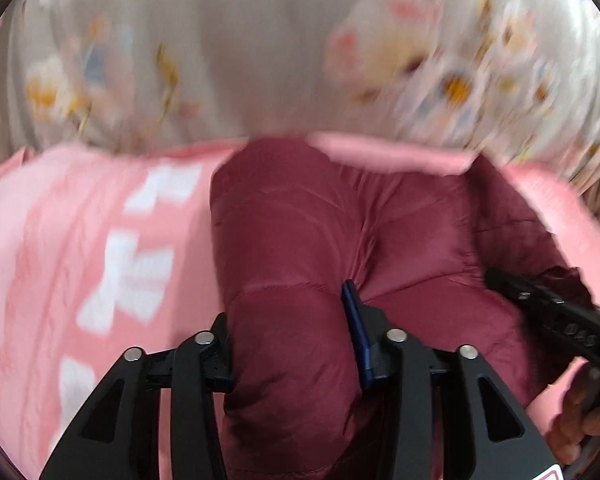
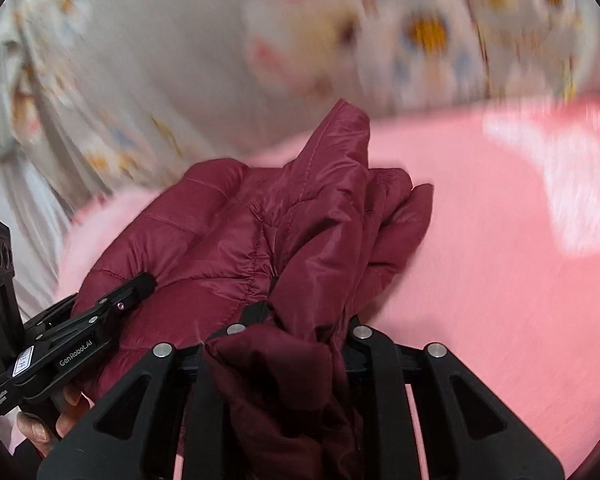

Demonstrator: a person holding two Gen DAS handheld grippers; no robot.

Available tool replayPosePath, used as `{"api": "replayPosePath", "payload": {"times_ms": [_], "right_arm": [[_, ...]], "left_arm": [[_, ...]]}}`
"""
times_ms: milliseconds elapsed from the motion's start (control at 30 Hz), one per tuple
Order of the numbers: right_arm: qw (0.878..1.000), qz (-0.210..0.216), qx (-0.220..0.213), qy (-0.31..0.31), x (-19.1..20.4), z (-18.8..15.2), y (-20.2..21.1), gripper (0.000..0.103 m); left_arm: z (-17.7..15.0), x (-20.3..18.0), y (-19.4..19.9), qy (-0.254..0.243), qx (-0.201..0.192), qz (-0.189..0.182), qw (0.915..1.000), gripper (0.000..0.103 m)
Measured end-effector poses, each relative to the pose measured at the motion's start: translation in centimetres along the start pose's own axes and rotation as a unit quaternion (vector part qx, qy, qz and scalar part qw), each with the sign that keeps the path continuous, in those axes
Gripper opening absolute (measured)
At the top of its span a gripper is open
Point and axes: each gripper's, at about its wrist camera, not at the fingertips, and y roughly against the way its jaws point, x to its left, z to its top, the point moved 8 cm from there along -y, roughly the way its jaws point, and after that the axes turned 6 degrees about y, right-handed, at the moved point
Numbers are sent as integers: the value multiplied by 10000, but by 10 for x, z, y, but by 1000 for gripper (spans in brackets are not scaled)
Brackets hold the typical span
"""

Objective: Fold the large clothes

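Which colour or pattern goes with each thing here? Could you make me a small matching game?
Things:
1. puffy jacket
2. bedsheet
3. curtain
4. left gripper

Descriptions:
A. pale with blurred flowers
B. black, clamped on the padding
C. dark maroon, quilted
D. pink with white shapes

Pairs: 1-C, 2-D, 3-A, 4-B

Both wrist views, blurred, closely share jacket.
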Motion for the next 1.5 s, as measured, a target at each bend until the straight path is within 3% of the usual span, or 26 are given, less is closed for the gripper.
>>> {"api": "replayPosePath", "payload": {"times_ms": [33, 200, 333, 500, 733, 967, 1100, 1500], "right_arm": [[10000, 2, 12, -71, -3, -4, -1, 39], [9990, 57, 105, -440, -20, -2, 20, 46], [9986, -300, -156, -412, -34, 13, 56, 47], [9965, -634, -457, -279, -30, 57, 79, 45], [9898, -1228, -368, 626, 7, 98, 33, 38], [9876, -1492, 97, 470, -24, 81, -42, 36], [9921, -1227, 98, 224, -42, 60, -62, 37], [9927, -1189, 61, 171, -46, 56, -68, 38]], "left_arm": [[-8, 5, -2, -3, -17, 78, 10000, 54], [-6, 11, 12, 109, 231, 48, 9997, 55], [2, 19, 35, 114, 189, 359, 9991, 63], [47, 24, 54, 340, -36, 910, 9953, 68], [96, 5, 21, 369, -18, 1418, 9892, 69], [72, 3, -55, 346, 484, 1639, 9847, 69], [65, 3, -63, 455, 294, 1514, 9870, 75], [58, -1, -80, 644, 146, 1304, 9893, 80]]}}
